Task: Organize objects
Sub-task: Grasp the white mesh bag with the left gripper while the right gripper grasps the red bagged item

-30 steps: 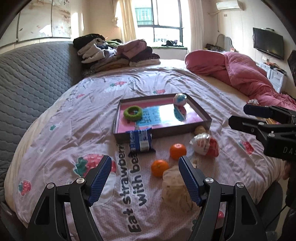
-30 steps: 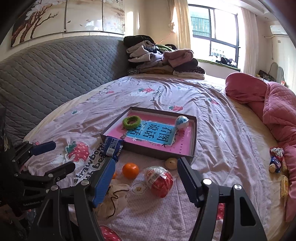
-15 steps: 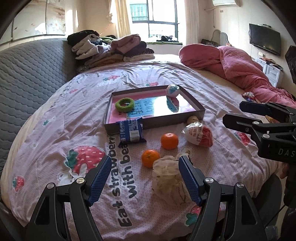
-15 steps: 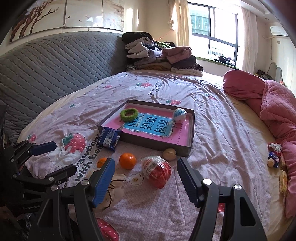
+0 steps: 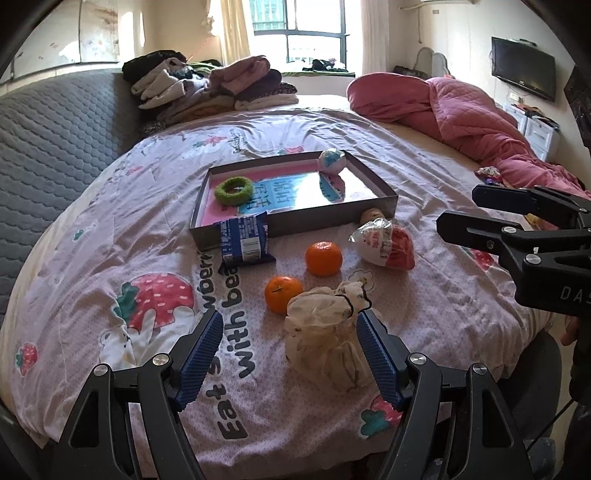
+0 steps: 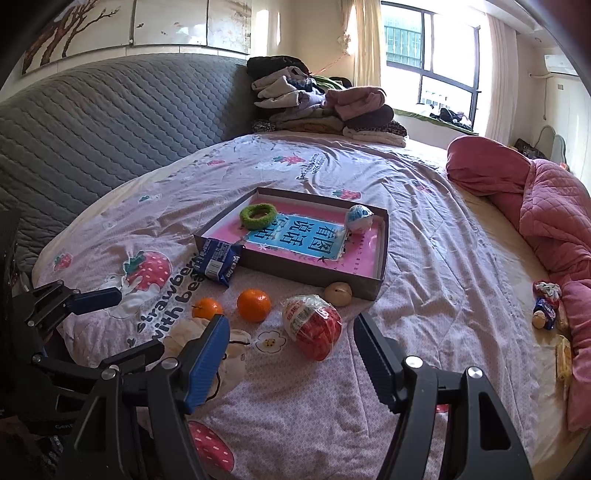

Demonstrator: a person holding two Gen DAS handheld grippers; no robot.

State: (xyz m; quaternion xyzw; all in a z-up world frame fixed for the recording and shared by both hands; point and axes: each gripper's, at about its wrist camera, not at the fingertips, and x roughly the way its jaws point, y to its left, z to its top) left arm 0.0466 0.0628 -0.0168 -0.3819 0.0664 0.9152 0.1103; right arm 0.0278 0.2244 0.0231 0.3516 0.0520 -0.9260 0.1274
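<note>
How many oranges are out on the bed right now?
2. One orange lies in front of the box, beside the red-and-white packet. The other orange lies nearer the claws, touching the cream cloth bag. None visible inside the box.

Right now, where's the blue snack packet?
In both views the blue snack packet leans against the near left corner of the tray on the bedspread, left of the two oranges.

Daylight pours from the window (image 5: 299, 33) at twelve o'clock, blown out white; glare sheens the tray (image 5: 384, 201); fisheye edges curve, corners black.
</note>
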